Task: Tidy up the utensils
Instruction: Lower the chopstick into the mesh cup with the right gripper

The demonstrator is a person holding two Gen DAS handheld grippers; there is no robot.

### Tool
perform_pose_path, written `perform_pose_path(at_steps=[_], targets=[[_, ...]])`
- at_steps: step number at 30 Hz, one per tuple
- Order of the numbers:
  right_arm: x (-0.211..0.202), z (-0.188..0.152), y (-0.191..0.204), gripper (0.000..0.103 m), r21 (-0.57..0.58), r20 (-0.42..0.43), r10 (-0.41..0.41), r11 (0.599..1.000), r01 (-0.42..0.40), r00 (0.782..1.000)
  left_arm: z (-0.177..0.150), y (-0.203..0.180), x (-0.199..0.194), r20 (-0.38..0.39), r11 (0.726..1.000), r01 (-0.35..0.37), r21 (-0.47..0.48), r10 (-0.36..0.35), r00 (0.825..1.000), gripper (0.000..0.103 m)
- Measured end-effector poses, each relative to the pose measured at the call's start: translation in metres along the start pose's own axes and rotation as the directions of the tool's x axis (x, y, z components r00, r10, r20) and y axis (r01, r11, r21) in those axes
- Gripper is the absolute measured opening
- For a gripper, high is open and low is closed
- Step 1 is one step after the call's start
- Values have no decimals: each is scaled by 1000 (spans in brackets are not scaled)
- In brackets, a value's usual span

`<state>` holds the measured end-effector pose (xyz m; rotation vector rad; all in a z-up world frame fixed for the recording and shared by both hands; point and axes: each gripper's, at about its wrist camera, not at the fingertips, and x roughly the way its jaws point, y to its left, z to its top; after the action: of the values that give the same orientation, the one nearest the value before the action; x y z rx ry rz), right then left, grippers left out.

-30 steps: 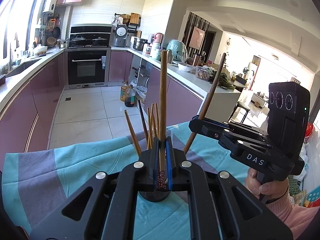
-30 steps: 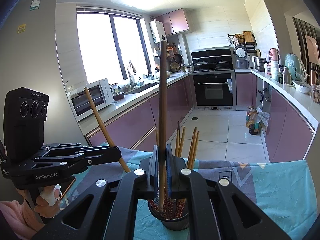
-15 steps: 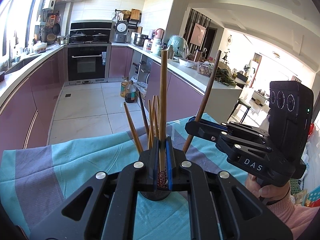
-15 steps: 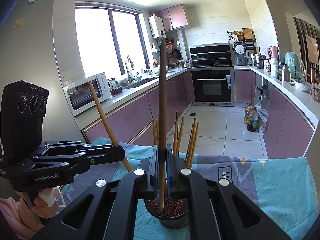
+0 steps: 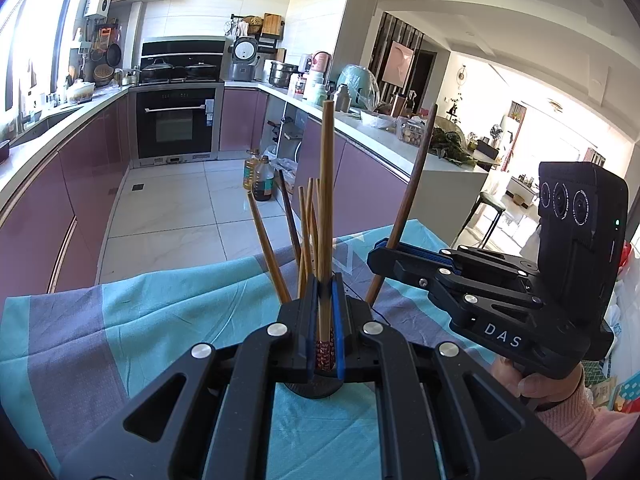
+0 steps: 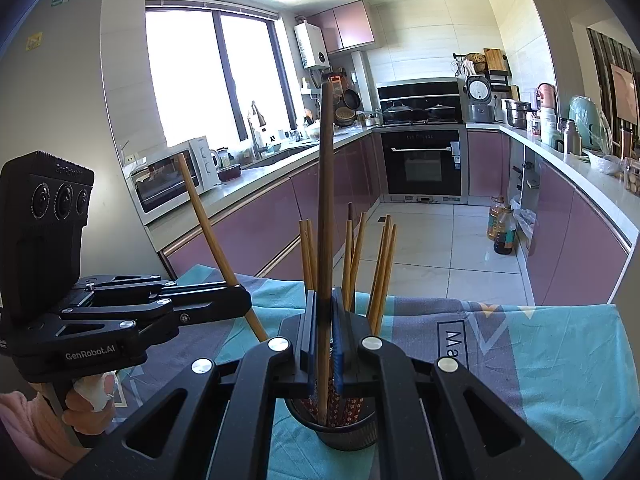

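Note:
In the left wrist view my left gripper is shut on a light wooden chopstick that stands upright, its red patterned end just above the black holder. Several chopsticks lean in that holder. To the right, my right gripper is shut on a dark brown chopstick. In the right wrist view the right gripper clamps that dark chopstick upright, its lower end at the mouth of the holder. The left gripper holds its light chopstick tilted at the left.
A teal and grey cloth covers the table under the holder. Its far edge drops to the tiled kitchen floor. Purple cabinets and an oven stand beyond. A hand in a pink sleeve grips the right handle.
Both grippers stay shut on their chopsticks. The right gripper has edged slightly toward the holder; otherwise nothing has visibly moved.

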<state>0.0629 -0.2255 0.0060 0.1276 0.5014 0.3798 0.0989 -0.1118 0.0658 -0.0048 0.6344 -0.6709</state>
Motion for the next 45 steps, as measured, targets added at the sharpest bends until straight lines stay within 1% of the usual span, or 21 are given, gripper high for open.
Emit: perform_pose_path(at_steps=[15, 31, 45], targets=[[11, -5, 1, 6, -2, -37, -1, 1000, 0, 999, -2, 5, 5, -25, 1000, -3, -7, 3, 1000, 7], [22, -17, -3, 6, 12, -79, -2, 1000, 3, 997, -3, 4, 16, -65, 1000, -3, 9, 4, 998, 7], [27, -19, -5, 6, 18, -82, -8, 1000, 10, 997, -4, 10, 35, -102, 1000, -8, 10, 9, 995, 7]])
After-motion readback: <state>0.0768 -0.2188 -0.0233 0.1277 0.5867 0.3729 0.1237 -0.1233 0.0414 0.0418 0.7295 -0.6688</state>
